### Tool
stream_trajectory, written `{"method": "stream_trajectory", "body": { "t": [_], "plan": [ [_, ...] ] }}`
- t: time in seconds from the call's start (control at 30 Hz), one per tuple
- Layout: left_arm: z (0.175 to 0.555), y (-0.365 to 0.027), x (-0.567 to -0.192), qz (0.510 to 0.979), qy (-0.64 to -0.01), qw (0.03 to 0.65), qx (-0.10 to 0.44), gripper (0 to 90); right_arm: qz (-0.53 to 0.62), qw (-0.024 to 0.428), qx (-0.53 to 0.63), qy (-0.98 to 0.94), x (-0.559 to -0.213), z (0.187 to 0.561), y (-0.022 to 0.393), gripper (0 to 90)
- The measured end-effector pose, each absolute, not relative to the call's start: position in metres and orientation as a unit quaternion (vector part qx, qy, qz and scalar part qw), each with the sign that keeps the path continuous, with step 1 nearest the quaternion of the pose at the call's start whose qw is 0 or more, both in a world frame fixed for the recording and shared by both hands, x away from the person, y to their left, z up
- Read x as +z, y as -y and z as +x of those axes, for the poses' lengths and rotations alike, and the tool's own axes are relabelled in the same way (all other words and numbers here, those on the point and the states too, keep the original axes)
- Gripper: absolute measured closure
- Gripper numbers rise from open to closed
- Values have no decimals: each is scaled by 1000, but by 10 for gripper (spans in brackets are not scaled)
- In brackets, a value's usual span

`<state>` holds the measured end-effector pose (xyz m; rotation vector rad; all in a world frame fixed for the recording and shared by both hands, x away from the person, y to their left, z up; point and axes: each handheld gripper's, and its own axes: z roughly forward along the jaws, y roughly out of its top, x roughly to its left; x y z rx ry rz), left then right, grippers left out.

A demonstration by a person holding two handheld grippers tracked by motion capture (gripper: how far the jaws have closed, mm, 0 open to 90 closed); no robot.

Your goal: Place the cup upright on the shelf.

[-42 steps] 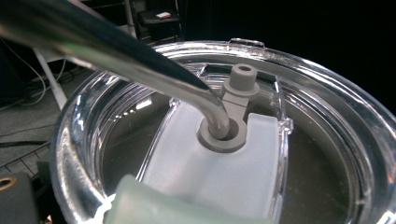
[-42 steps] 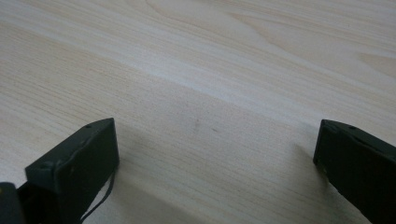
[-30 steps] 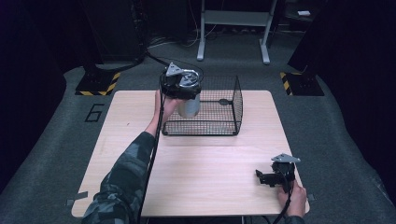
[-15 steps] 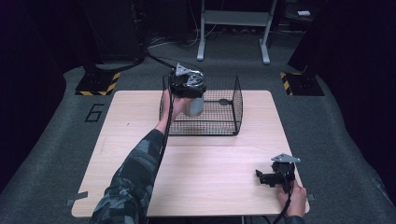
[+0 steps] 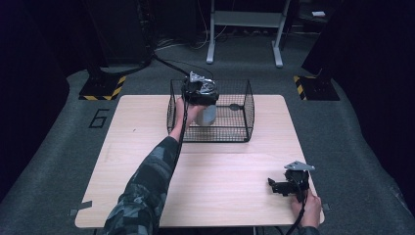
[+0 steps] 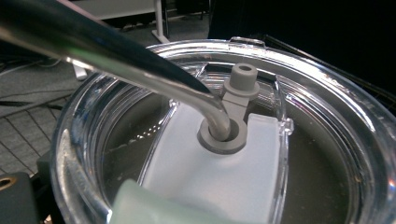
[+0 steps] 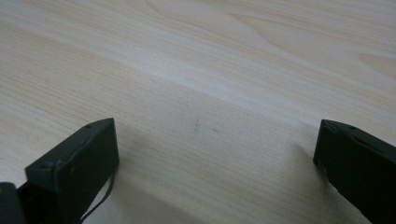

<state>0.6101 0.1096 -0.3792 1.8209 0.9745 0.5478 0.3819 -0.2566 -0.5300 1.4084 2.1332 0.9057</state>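
The left tongs [image 5: 199, 93] hang over the wire basket [image 5: 247, 105] at the far side of the bench [image 5: 122, 161], carrying a tumbler [image 5: 207, 114] that hangs inside the basket's left half. Whether its base has touched the mesh floor I cannot tell. In the left gripper view the clear lid [image 6: 327, 116] sits very close below the camera, with a metal straw [image 6: 140, 65] running down through a grey grommet [image 6: 223, 137]; the jaws themselves are out of sight there, but the cup hangs upright from the tongs, so I judge them closed on its rim or upper wall. Gripping from the top lets the cup go straight down past the basket's walls, and upright keeps the straw from catching the wire.

The right tongs [image 5: 283, 186] rest on the bench near the right front corner, well apart from the basket. The right gripper view shows both jaws wide apart with only bare wood between them, holding nothing. Probably they are parked there to stay clear of the left arm's work.
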Motion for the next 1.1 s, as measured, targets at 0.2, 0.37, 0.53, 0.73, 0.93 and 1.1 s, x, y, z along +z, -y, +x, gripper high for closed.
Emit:
{"method": "stream_trajectory", "body": {
  "t": [0.2,0.37,0.53,0.73,0.93,1.1],
  "plan": [
    [613,-103,-388,749,-409,475,216,37,507,213,326,-769,-530,382,257,0],
    [614,-98,-392,750,-415,468,213,37,508,210,325,-770,-530,382,257,0],
    [615,-97,-394,752,-418,465,210,36,507,210,325,-770,-530,382,257,0],
    [617,-95,-402,754,-431,453,200,36,508,212,326,-768,-530,382,256,0],
    [615,-89,-407,759,-428,449,199,36,508,213,326,-768,-530,382,256,0],
    [609,-81,-412,773,-418,431,204,35,509,213,327,-767,-530,382,256,0]
  ]
}}
